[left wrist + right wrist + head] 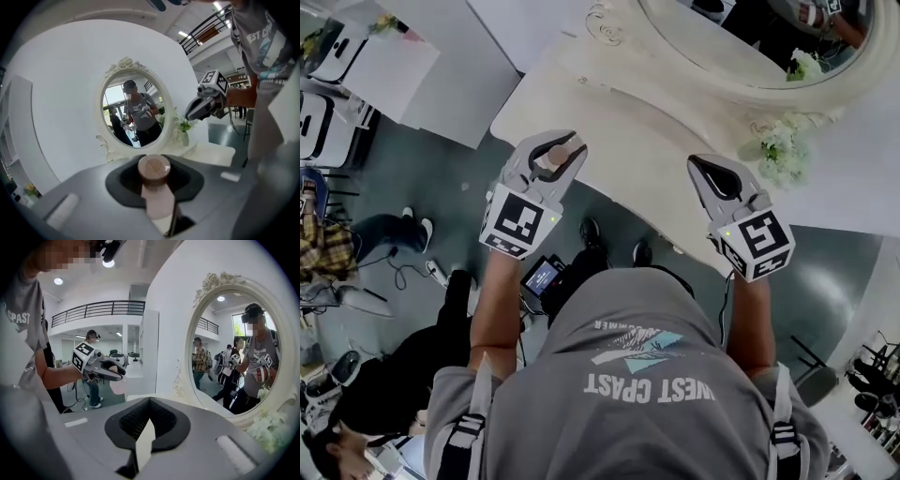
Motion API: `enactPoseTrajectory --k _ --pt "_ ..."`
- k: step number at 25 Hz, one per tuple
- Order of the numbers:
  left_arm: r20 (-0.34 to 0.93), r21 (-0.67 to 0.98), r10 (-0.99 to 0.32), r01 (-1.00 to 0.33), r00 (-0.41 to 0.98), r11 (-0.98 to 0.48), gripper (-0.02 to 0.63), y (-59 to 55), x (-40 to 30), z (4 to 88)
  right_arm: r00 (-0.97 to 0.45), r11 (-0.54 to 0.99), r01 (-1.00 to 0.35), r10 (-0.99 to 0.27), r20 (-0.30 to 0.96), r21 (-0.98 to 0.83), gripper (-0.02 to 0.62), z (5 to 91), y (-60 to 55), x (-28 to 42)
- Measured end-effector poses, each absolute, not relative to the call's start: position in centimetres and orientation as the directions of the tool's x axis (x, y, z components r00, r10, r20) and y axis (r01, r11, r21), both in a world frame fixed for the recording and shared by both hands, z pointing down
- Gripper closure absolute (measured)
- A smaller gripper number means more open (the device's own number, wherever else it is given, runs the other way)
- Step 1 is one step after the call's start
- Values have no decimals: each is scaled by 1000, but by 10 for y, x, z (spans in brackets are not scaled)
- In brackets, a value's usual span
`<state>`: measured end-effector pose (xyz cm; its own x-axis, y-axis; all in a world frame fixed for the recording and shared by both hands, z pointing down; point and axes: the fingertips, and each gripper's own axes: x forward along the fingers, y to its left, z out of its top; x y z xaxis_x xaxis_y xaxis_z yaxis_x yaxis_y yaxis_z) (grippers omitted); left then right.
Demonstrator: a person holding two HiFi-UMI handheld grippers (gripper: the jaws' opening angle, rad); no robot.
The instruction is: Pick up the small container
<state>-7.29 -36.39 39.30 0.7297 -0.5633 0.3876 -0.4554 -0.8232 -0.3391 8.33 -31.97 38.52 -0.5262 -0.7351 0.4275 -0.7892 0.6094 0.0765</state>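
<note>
Above the white table (609, 122), my left tongs (557, 141) are gripping the small container (554, 157) in the air, and my right tongs (698, 164) are hanging clenched and empty.

Looking down from the head view, I am seeing only the container's round brown top between the left pads. The left gripper view is showing more: a wood-grained lid (153, 169) on a pale pink body, pinched from both sides. From the right gripper view I am catching the left tongs (115, 372) side-on, with the pale body (117, 386) hanging below them, clear of the table. That view is also showing the right pads meeting at their tips with nothing between them. An oval mirror (281, 333) is reflecting me, with white flowers (783, 150) beside it.
</note>
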Motion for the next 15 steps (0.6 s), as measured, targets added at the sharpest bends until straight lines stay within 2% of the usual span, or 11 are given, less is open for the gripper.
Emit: enactPoseTrajectory --k 15 --pt "402 -362 -561 -437 724 -823 514 -329 -51 375 -537 611 -788 -741 402 73 597 373 -299 106"
